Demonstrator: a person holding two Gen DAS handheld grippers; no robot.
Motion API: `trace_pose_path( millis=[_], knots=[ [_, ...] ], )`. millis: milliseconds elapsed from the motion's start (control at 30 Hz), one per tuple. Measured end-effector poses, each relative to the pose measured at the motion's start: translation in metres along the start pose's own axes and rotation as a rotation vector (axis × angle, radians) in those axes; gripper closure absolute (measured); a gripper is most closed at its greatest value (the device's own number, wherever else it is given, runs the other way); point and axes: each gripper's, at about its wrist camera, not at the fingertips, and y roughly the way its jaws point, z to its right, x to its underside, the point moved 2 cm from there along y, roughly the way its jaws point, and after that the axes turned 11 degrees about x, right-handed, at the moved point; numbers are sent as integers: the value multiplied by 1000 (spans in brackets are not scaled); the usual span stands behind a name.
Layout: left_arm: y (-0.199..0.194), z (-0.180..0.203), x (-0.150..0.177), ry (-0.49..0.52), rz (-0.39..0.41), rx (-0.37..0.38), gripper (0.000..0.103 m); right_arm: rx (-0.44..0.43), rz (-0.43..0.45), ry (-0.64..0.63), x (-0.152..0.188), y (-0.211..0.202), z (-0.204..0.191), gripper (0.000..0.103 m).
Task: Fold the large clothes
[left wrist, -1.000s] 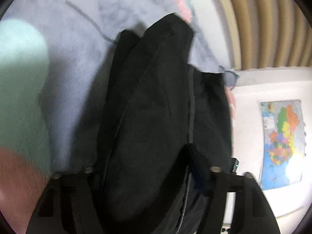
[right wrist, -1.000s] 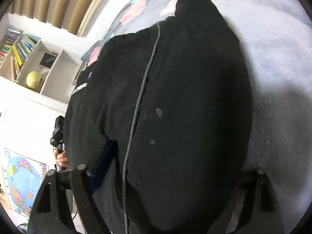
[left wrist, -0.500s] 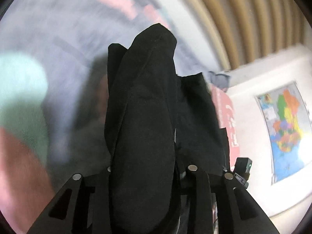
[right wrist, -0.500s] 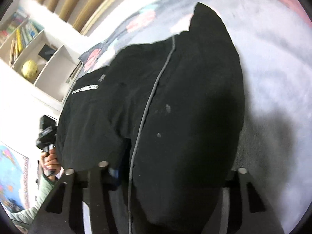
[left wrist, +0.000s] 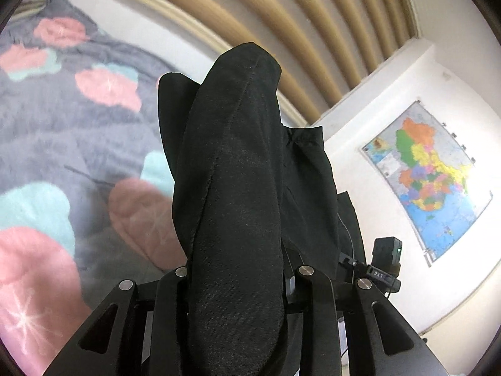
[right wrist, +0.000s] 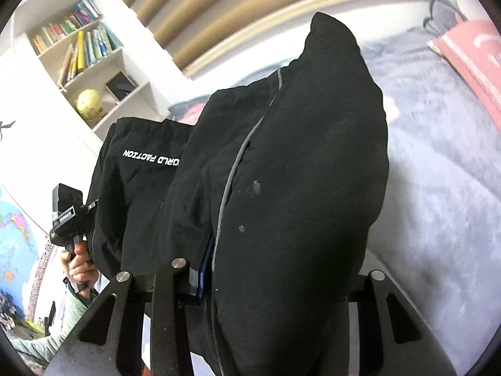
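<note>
A large black garment (left wrist: 238, 188) with grey piping and white lettering (right wrist: 150, 158) hangs lifted between both grippers above a grey fleece blanket (left wrist: 62, 131). My left gripper (left wrist: 241, 275) is shut on a thick fold of the black cloth, which drapes forward over its fingers. My right gripper (right wrist: 269, 269) is shut on another fold of the same garment (right wrist: 300, 169); the cloth hides its right finger. In the right wrist view the left gripper (right wrist: 67, 216) shows at the garment's far edge, held in a hand. In the left wrist view the right gripper's body (left wrist: 383, 263) shows behind the cloth.
The blanket has pink and teal cloud shapes (left wrist: 34, 206) and covers a bed. A pink pillow (right wrist: 469, 62) lies at the bed's far side. A slatted wooden headboard (left wrist: 281, 31), a wall map (left wrist: 429, 175) and a white bookshelf with a globe (right wrist: 89, 101) stand beyond.
Both grippers have lifted and tilted upward with the garment. The cloth has risen off the blanket, and the wall, shelf and headboard now fill the background.
</note>
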Motion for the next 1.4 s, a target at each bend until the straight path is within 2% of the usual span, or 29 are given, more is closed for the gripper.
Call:
trace_pose_path(
  millis=[100, 233, 333, 433, 567, 767, 900, 967, 1033, 1100, 1133, 1167, 1233, 1300, 1400],
  knots=[
    [-23, 7, -3, 9, 23, 4, 72, 1, 19, -10, -7, 0, -8, 58],
    [-29, 13, -11, 11, 41, 4, 72, 13, 35, -34, -10, -4, -8, 58],
    [-22, 10, -21, 9, 49, -1, 72, 26, 35, -37, -16, -12, -16, 58],
    [-14, 0, -36, -6, 50, -5, 72, 33, 30, -24, -20, -16, -7, 58],
    [2, -25, -52, -39, 37, -20, 71, 48, 11, 4, -31, 6, -8, 58],
    [41, -89, -54, -111, 18, -54, 71, 70, -52, 62, -34, 69, 24, 58],
    [72, -143, -42, -182, -5, -102, 71, 108, -117, 97, -26, 117, 51, 58],
    [81, -172, -34, -223, -4, -150, 70, 144, -152, 116, -19, 140, 68, 58],
    [75, -207, -28, -335, 29, -140, 65, 167, -159, 149, -15, 152, 87, 56],
    [68, -240, -19, -460, 37, -124, 58, 132, -184, 224, -8, 159, 109, 48],
    [66, -254, -14, -489, 23, -139, 55, 129, -196, 244, -5, 161, 116, 45],
    [63, -259, -11, -491, 17, -137, 55, 140, -212, 267, -1, 163, 124, 40],
    [52, -259, -8, -479, 21, -117, 55, 171, -232, 289, 9, 162, 137, 39],
    [35, -240, -14, -400, 13, -195, 55, 182, -228, 290, 17, 151, 143, 38],
    [17, -195, -28, -213, 1, -358, 55, 240, -204, 273, 19, 126, 141, 36]
  ],
)
